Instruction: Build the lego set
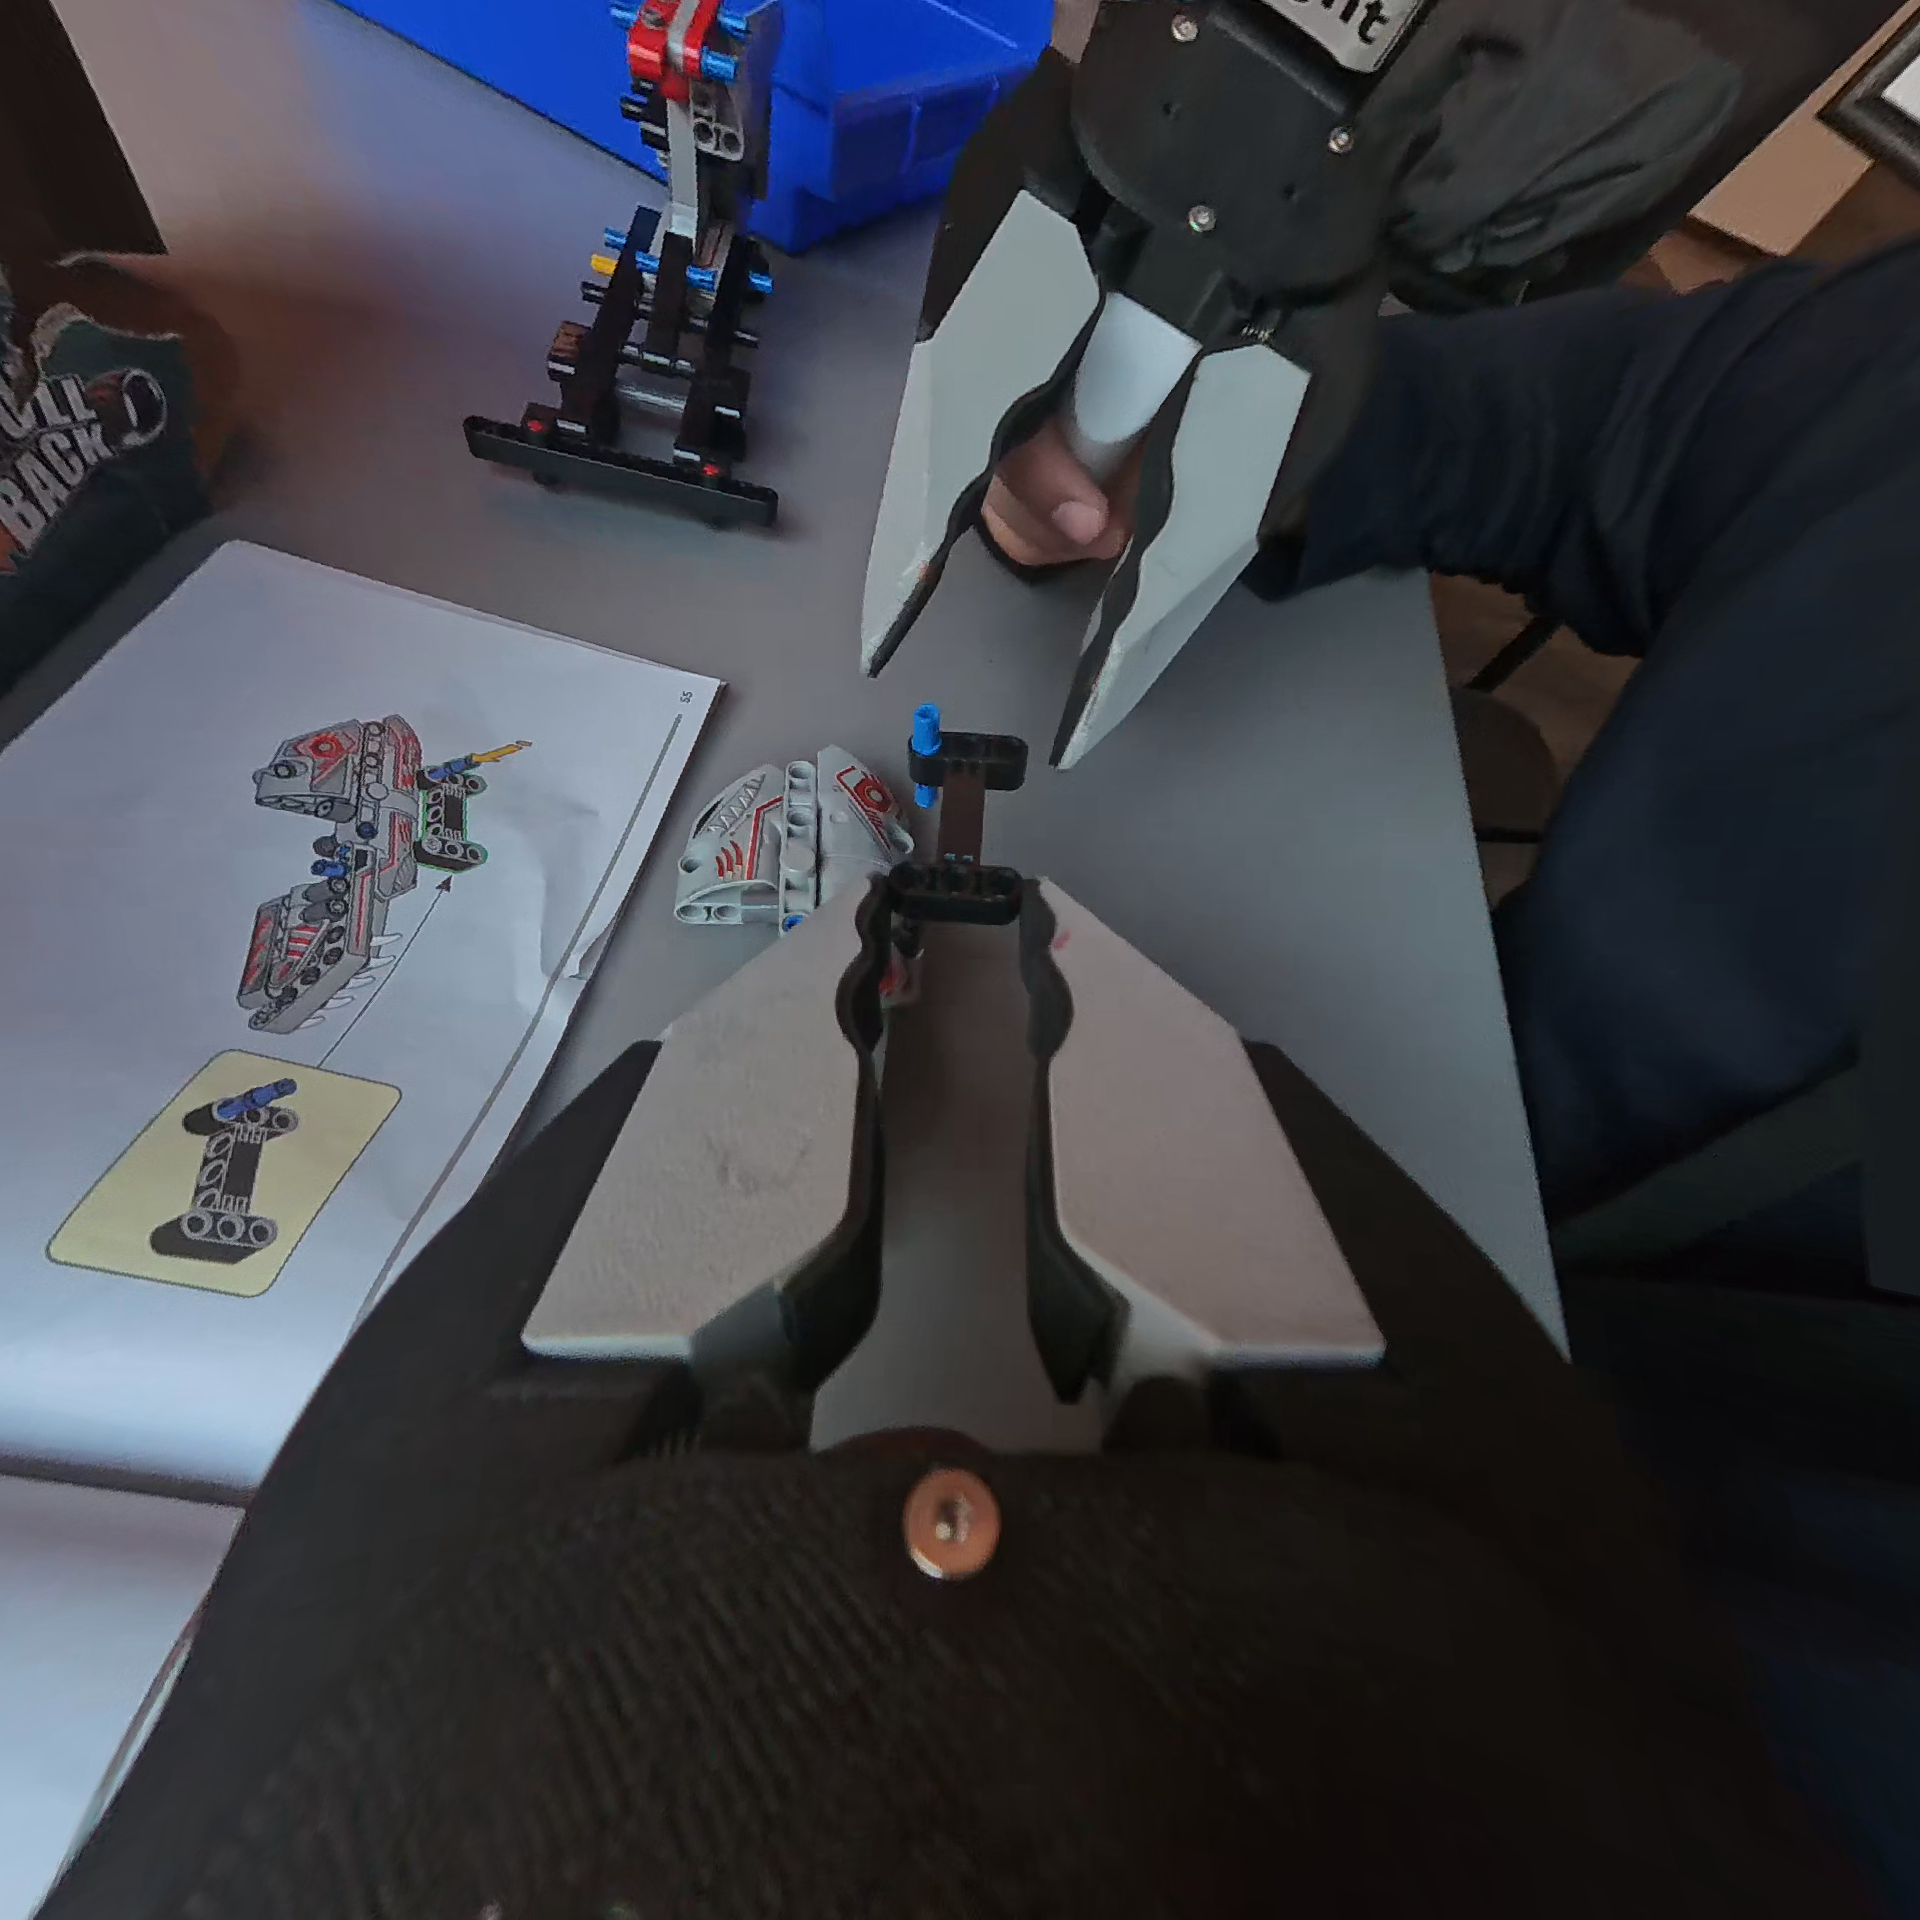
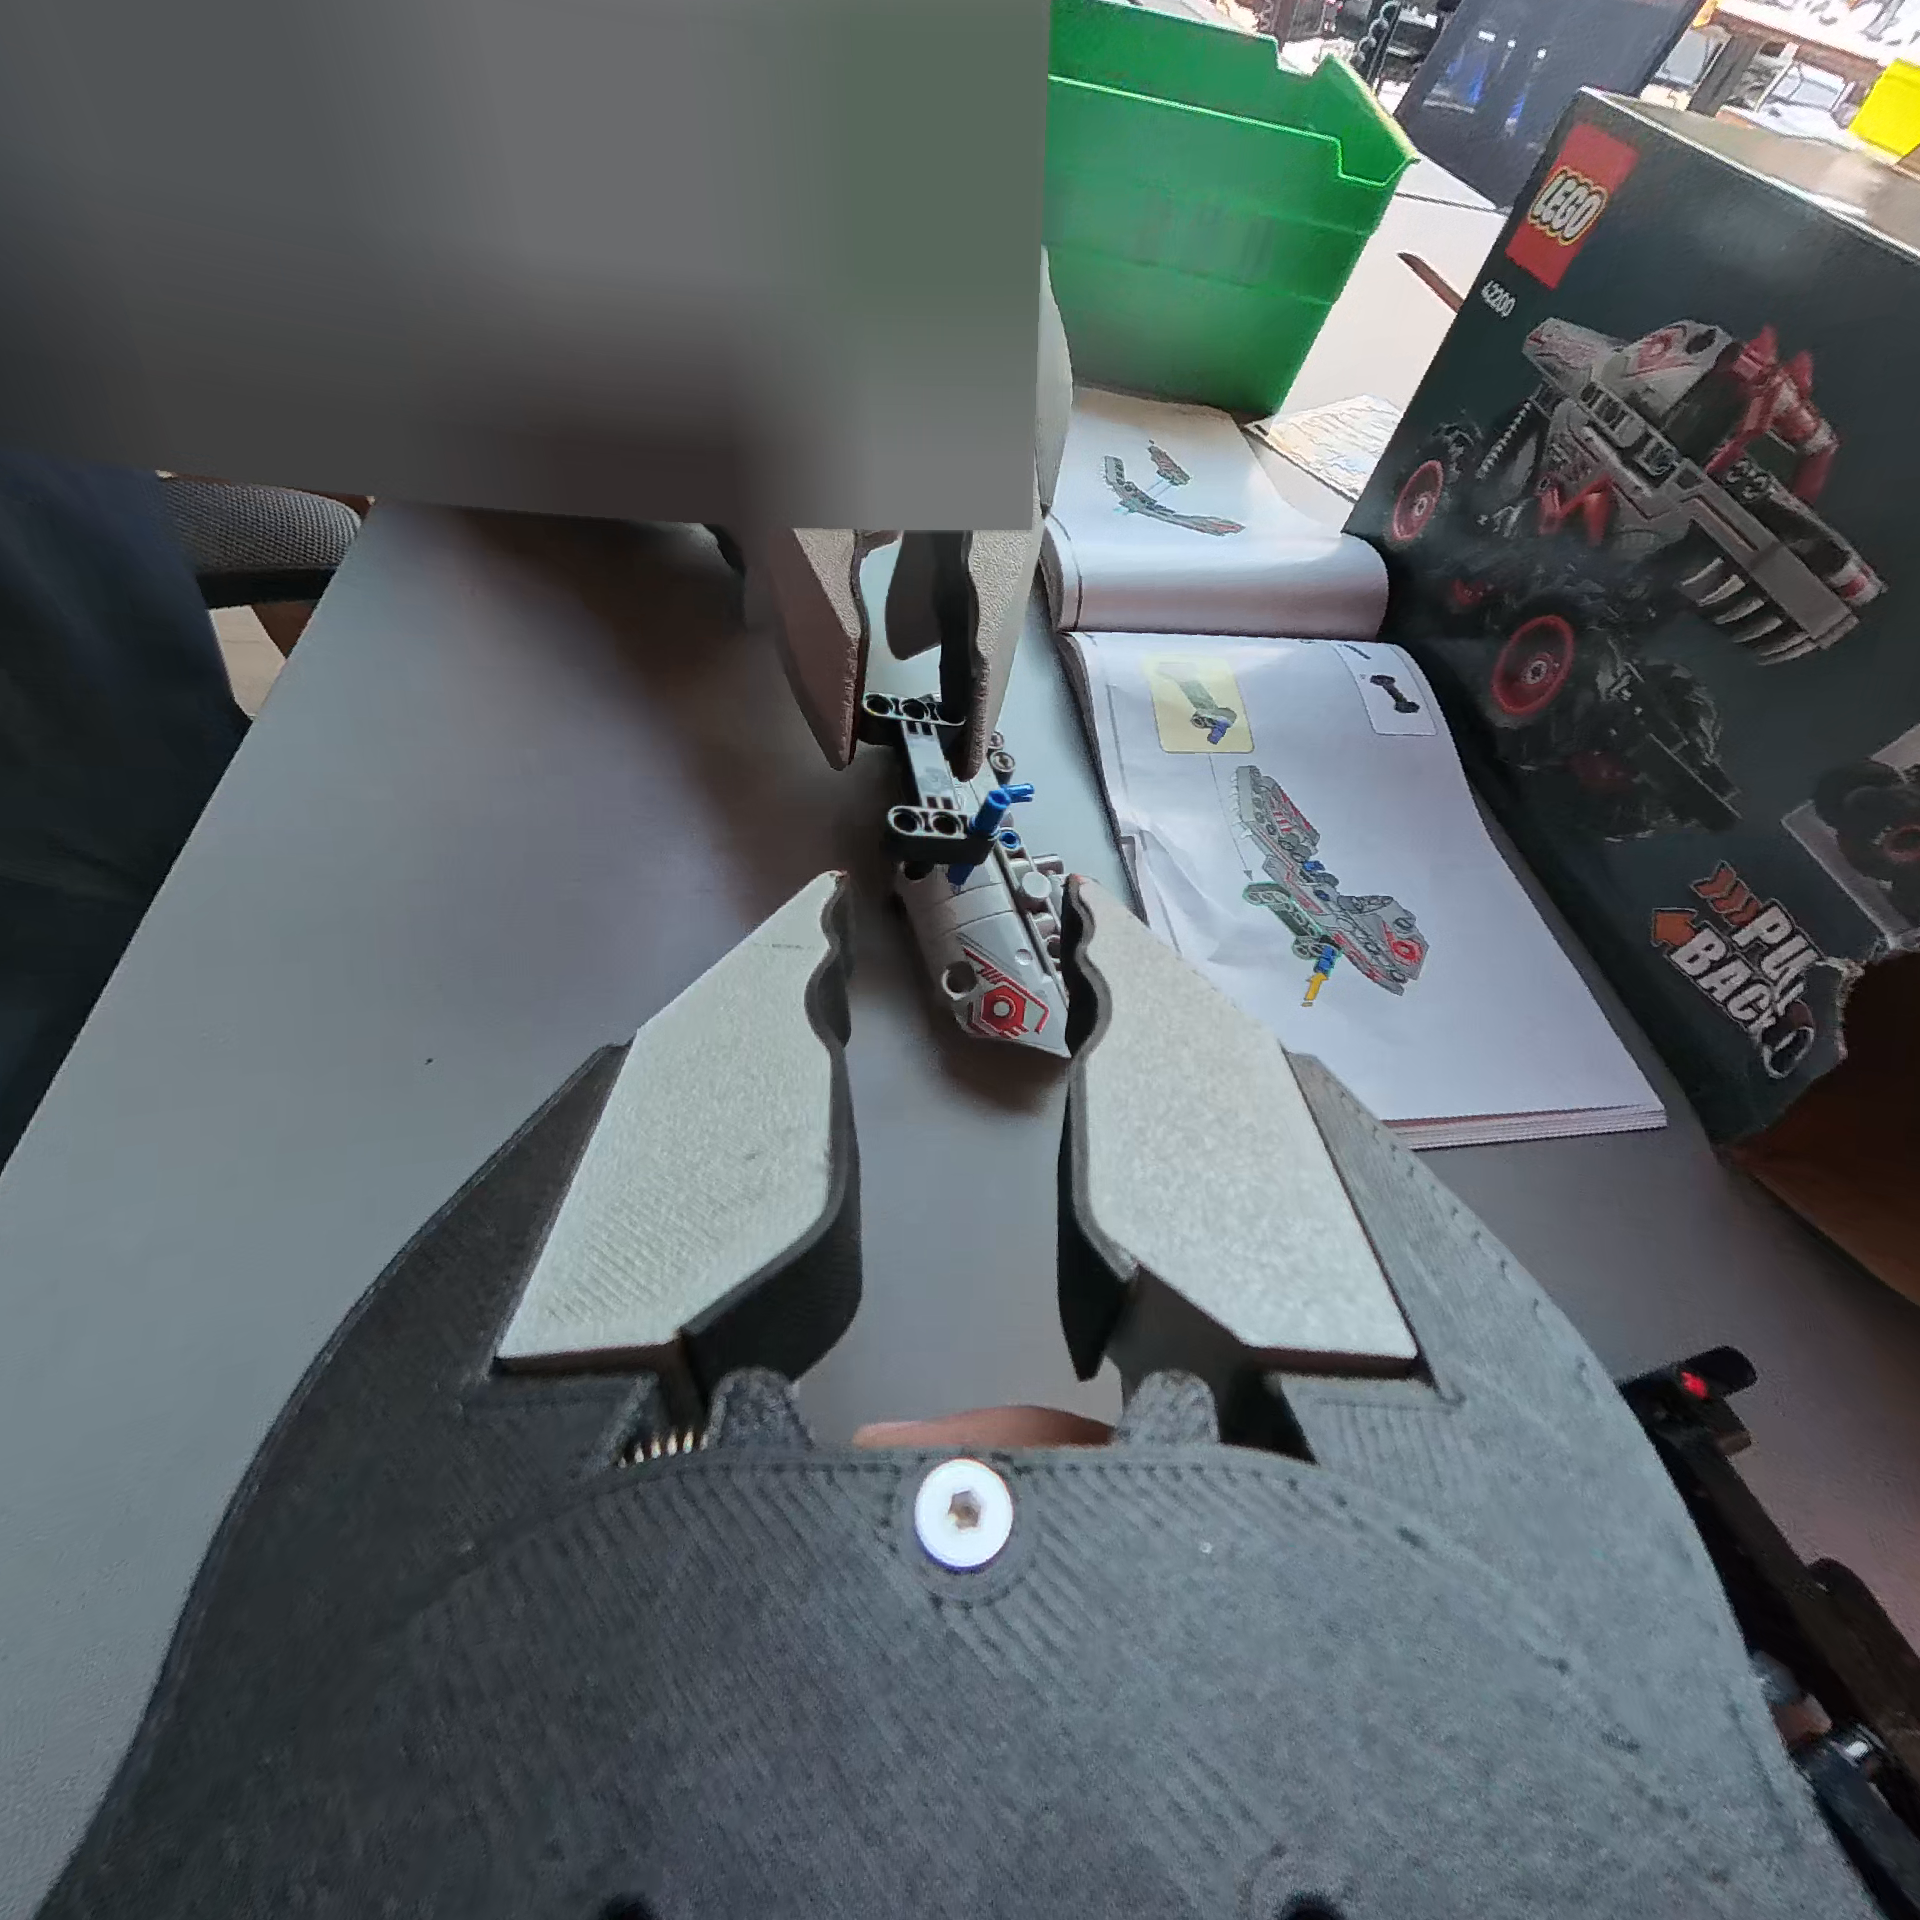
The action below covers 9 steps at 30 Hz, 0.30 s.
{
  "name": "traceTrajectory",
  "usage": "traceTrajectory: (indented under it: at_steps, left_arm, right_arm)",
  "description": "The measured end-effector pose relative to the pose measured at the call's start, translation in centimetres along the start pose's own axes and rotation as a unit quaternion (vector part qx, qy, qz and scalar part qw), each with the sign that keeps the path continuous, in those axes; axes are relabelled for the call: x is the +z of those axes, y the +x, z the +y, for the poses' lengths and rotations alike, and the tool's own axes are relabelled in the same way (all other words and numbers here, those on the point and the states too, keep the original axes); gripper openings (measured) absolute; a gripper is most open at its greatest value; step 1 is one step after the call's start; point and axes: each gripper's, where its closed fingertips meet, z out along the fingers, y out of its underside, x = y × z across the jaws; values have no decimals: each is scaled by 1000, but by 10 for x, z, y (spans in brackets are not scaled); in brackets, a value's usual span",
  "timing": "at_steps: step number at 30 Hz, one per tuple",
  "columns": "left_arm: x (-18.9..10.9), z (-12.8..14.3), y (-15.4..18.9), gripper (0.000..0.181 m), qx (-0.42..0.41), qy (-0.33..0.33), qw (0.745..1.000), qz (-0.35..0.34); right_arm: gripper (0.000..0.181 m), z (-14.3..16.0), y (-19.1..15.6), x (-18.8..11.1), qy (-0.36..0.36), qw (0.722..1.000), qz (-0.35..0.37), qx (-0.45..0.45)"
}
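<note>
Black H-frame pinched in my left tongs; right tongs gaping at 12 o'clock; I'd steady grey jaw panel before pressing blue pin.

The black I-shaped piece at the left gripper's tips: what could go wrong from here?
1. The left gripper pinches the black I-shaped piece only by its near crossbar, so it may pivot or slip when pushed.
2. The blue pin at its far end looks only partly seated and could pop out.
3. The grey jaw assembly lies loose on the table between the open right gripper fingers and may slide away.
</note>
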Motion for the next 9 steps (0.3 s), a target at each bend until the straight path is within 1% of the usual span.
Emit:
traceTrajectory:
  at_steps: [5, 9]
  left_arm:
    - [-4, 3, -3, 22, 22, -5, 1000, -18]
    - [-7, 5, -9, 22, 9, -7, 1000, -22]
  right_arm:
    - [36, 0, -4, 0, 0, 1000, -4, 0]
    - [37, -1, -5, -1, 3, 1000, -8, 2]
